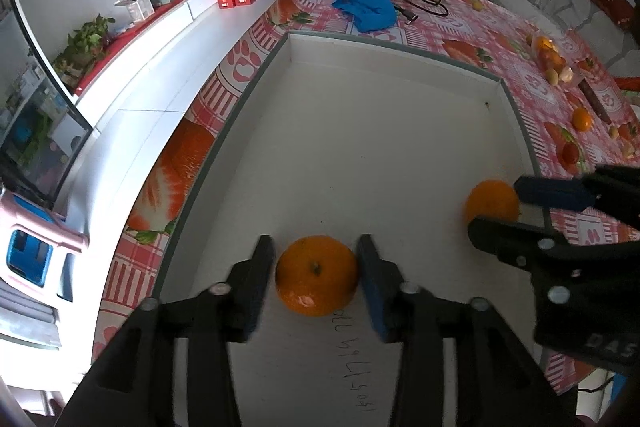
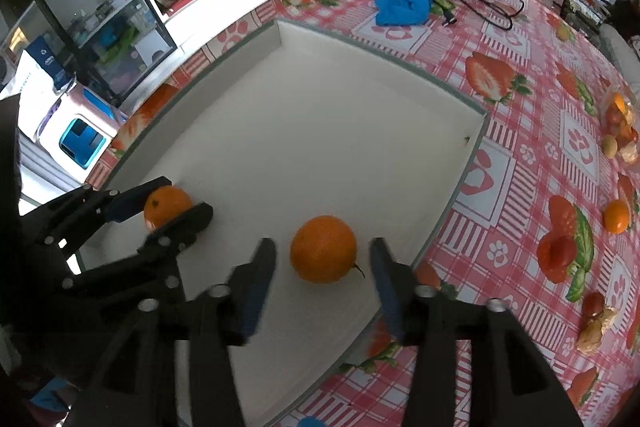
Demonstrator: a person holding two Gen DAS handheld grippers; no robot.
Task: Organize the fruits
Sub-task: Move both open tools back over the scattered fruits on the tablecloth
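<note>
While both oranges are already sitting on the floor of the white tray, the release is best finished by lifting each tool straight up so neither fruit is nudged. Pointing steeply down, the left gripper is standing parted around the left orange, pads just clear. Likewise angled, the right gripper is straddling the right orange, gripping nothing.
</note>
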